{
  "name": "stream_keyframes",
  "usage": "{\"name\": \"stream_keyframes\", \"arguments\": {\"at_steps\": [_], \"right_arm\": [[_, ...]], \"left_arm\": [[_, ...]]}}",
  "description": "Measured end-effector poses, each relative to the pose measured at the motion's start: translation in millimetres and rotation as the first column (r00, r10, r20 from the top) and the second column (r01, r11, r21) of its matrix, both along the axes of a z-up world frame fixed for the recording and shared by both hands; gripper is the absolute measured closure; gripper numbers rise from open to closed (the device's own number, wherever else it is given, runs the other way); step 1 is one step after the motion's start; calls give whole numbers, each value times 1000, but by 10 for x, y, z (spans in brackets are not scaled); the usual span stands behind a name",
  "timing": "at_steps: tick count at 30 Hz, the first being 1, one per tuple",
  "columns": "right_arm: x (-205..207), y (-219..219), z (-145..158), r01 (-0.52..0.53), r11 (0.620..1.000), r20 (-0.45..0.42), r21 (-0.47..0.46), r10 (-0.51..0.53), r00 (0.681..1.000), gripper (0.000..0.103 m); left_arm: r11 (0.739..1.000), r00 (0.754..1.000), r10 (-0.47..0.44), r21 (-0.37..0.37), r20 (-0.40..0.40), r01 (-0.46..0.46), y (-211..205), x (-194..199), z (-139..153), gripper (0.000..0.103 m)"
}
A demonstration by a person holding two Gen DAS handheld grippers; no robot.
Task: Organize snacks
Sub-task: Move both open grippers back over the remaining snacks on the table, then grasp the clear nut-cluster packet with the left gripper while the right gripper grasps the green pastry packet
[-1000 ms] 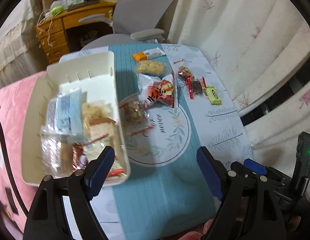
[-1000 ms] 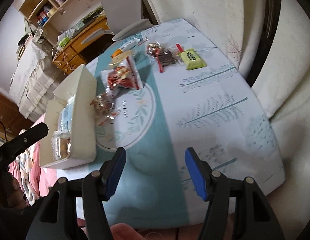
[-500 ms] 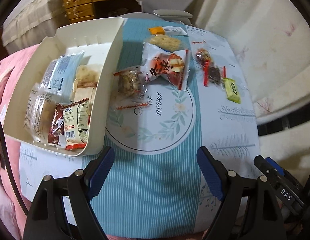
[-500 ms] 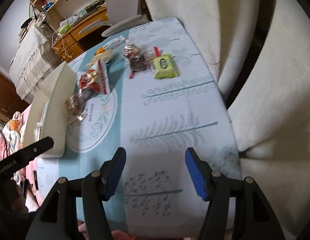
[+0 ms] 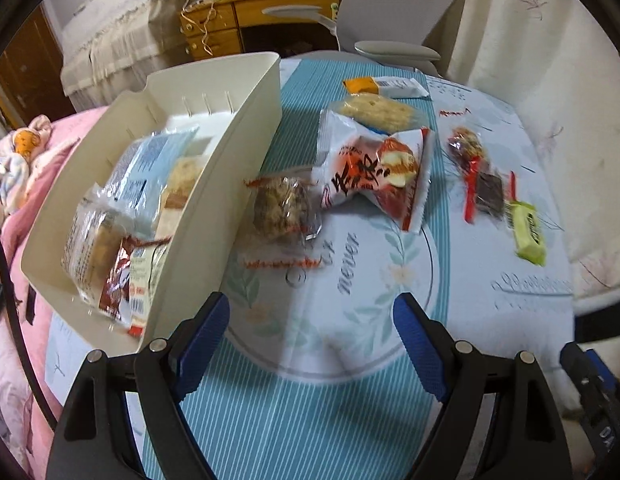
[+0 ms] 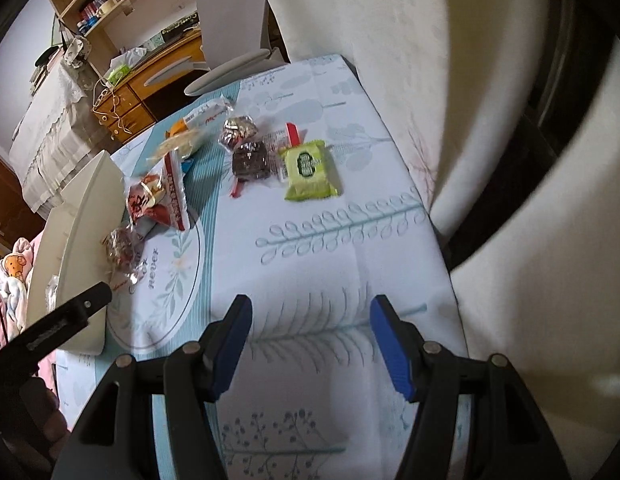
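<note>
A cream bin holds several wrapped snacks at the table's left; it also shows in the right wrist view. Loose snacks lie on the table: a brown cake in clear wrap, a red-and-white bag, a pale rice cracker, an orange-and-white bar, a dark brownie and a green packet. My left gripper is open and empty near the brown cake. My right gripper is open and empty, short of the green packet.
The table has a leaf-print cloth and ends at a white curtain on the right. A grey chair and a wooden desk stand behind. Pink bedding lies to the left.
My left gripper has moved forward and lower toward the loose snacks beside the bin. My right gripper has swung right and forward toward the green packet. Both stayed open.
</note>
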State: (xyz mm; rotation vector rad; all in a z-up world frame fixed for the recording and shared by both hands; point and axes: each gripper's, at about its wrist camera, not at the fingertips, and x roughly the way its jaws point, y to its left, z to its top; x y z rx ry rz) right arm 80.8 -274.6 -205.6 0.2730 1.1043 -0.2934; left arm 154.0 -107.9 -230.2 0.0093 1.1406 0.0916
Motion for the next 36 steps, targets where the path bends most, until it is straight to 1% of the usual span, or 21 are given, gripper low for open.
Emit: {"name": "stream_keyframes", "arguments": {"at_steps": [3,6,9,11,12,13,15,17,20,22,26,29,32,36], "right_arm": [[106,-28,-31,0,1000,12,-16,0,1000,41],[244,-65,-91,4,1000,13,-25,-4,1000,41],[384,-88,-137,-2,999,26,-46,3,1000,41],[490,-101,-169,-16,997,38,-69,19,999,41],[532,-110,-184,-22,997,43,-78,25,999,41],[582,-122,-200,-27,996,48,-85,31,998,41],[673,-145,-228,-34,995,57,-93,39,998,41],[769,-170,-267,-43,995,60,-94,48,997,41],[902,-188,-340,-53,992,52,-116,60,997,41],[976,-201,-384,-59,991,49,-122,66,997,41],[1117,-231,-481,-73,989,31,-130,78,996,41],[1205,-242,-548,-80,986,13,-144,82,997,41],[1258,-239,-598,-86,984,-6,-158,86,996,41],[1293,-209,-621,-104,977,-14,-186,103,995,42]], "left_arm": [[999,1000,8,39,25,-9,-63,82,-75,21],[994,998,44,97,53,-49,-87,159,-132,25],[986,995,52,151,89,-65,-114,232,-185,29],[982,994,51,176,96,-68,-129,282,-223,31],[980,994,56,187,95,-73,-136,316,-248,35],[978,994,62,194,91,-79,-140,354,-277,36],[975,994,72,204,85,-88,-142,409,-325,36],[968,993,80,233,83,-97,-153,473,-382,36],[958,992,88,267,87,-108,-160,554,-439,36],[955,992,96,274,75,-114,-148,612,-484,36],[940,991,124,314,59,-136,-108,711,-581,37],[928,991,113,348,71,-131,-148,729,-610,37],[923,992,107,364,72,-126,-163,762,-659,37],[910,993,95,397,76,-118,-201,764,-691,36]]}}
